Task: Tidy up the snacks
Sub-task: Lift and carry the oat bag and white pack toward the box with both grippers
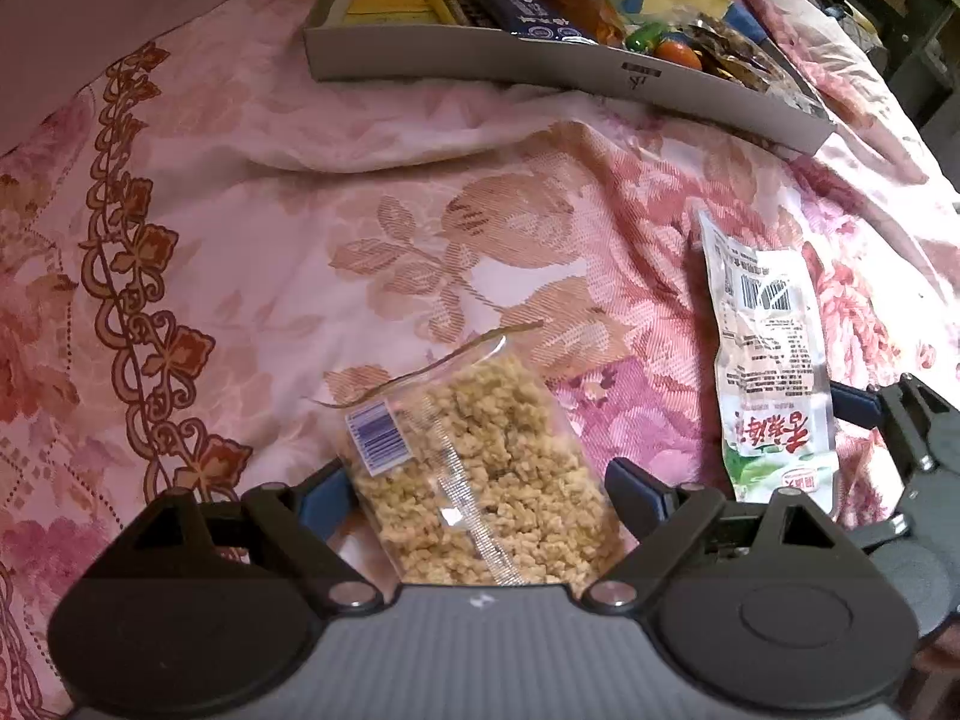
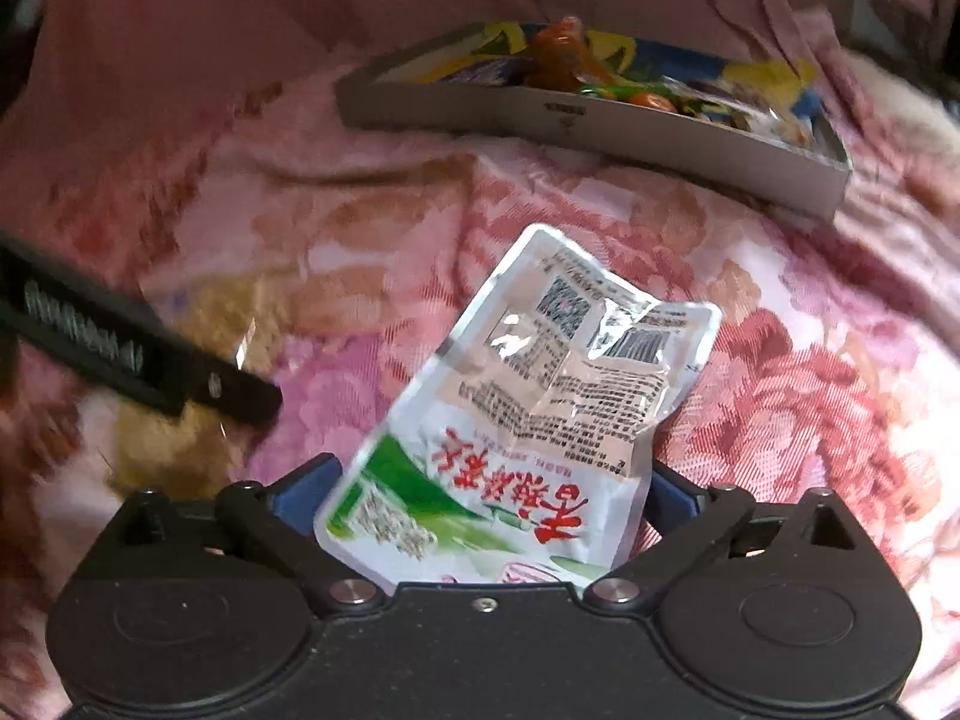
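A clear bag of beige crumbly snack (image 1: pixel 480 480) lies on the pink floral bedspread. It sits between the wide-apart fingers of my left gripper (image 1: pixel 477 495), and I see no pad pressing on it. A white and green printed pouch (image 2: pixel 522 420) lies crumpled between the fingers of my right gripper (image 2: pixel 480 492), which stand open and clear of it. In the left wrist view the same pouch (image 1: pixel 768 348) lies to the right of the bag. A shallow grey box (image 1: pixel 540 69) at the back holds several colourful snacks, and the right wrist view shows this box (image 2: pixel 540 114) too.
The pink floral bedspread (image 1: pixel 270 210) is wrinkled, with a fold in front of the box. The left gripper's black body (image 2: pixel 138 354) reaches in at the left of the right wrist view. Dark furniture (image 1: pixel 900 18) stands behind the box's right end.
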Demonstrator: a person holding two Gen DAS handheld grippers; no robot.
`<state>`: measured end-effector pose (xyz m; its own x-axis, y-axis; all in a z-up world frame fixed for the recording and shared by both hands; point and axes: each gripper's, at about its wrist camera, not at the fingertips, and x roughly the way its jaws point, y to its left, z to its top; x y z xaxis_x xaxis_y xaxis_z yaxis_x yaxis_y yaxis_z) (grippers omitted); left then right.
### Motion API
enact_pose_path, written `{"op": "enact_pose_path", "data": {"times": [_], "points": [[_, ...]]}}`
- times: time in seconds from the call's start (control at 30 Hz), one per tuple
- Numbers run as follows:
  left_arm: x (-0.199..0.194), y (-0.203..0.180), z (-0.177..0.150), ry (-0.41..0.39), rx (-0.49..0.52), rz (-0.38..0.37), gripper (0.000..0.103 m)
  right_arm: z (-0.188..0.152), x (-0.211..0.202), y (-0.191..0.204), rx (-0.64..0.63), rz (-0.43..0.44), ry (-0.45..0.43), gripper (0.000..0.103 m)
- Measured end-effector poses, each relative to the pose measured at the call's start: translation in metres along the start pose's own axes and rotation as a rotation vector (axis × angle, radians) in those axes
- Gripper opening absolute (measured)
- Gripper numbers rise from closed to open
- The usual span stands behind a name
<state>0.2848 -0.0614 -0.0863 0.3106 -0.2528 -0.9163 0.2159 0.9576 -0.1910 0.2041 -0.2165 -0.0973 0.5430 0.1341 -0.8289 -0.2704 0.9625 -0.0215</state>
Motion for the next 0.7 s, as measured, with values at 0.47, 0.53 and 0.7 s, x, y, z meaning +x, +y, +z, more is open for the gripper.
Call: {"op": "enact_pose_path", "data": {"times": [0.47, 0.53, 0.7], "points": [[-0.002, 0.001, -0.002, -0.012, -0.009, 0.01, 0.091, -0.001, -0.007, -0.012, 0.119, -0.044, -0.041, 0.083], [-0.003, 0.001, -0.002, -0.013, -0.009, 0.011, 0.09, -0.001, -0.007, -0.013, 0.122, -0.045, -0.045, 0.08], [-0.004, 0.002, -0.004, -0.019, -0.025, 0.009, 0.089, -0.002, -0.013, -0.016, 0.136, -0.039, -0.067, 0.071]]}}
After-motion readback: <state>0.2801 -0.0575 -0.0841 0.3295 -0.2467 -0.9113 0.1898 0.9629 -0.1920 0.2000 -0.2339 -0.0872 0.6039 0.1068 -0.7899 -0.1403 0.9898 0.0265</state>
